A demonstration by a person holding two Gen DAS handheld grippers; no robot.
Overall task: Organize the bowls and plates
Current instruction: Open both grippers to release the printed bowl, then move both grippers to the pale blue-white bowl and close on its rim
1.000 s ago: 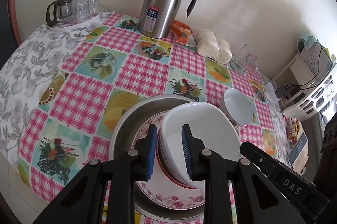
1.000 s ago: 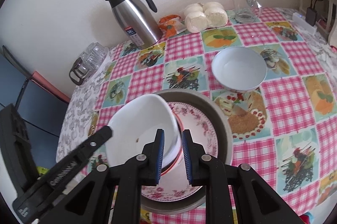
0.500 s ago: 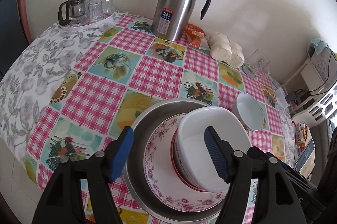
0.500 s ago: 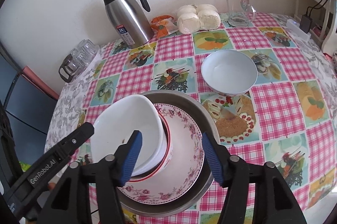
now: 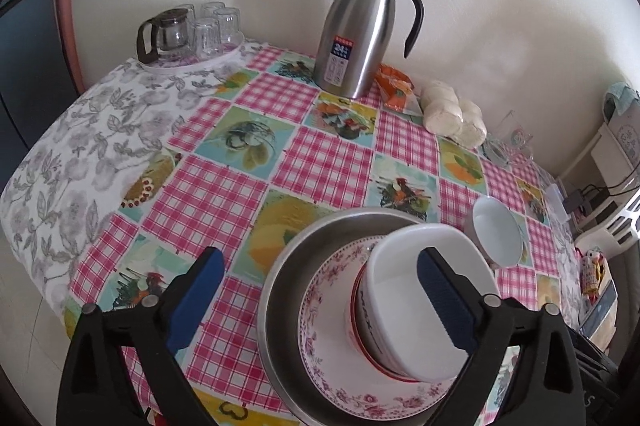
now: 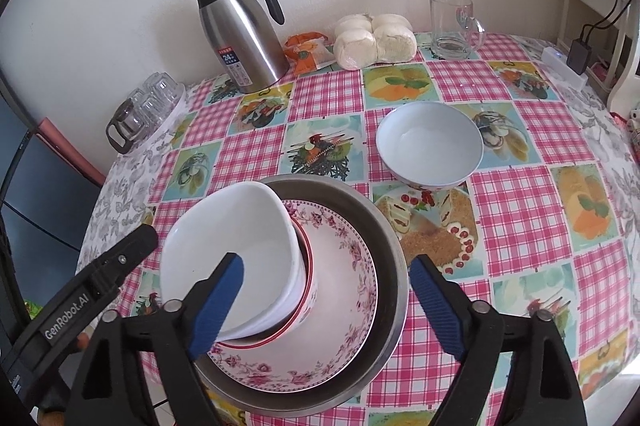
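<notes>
A steel pan (image 5: 276,286) (image 6: 384,238) sits at the table's near edge with a floral pink-rimmed plate (image 5: 324,310) (image 6: 344,266) in it. A large white bowl (image 5: 404,286) (image 6: 232,238) with a red band rests on the plate. A smaller white bowl (image 5: 498,232) (image 6: 430,146) stands alone on the checked cloth beyond the pan. My left gripper (image 5: 320,300) is open above the pan's left side. My right gripper (image 6: 326,304) is open above the stack. Neither holds anything.
A steel thermos jug (image 5: 362,30) (image 6: 244,34), an orange packet (image 6: 308,52) and wrapped buns (image 6: 374,40) stand by the wall. A glass mug (image 6: 452,22) is at the back right. A tray of glasses (image 5: 192,34) sits at the back left.
Both grippers were shut on the large white bowl's rim, then opened and let it go. Both have drawn back and up a little; the bowl stays on the plate.
</notes>
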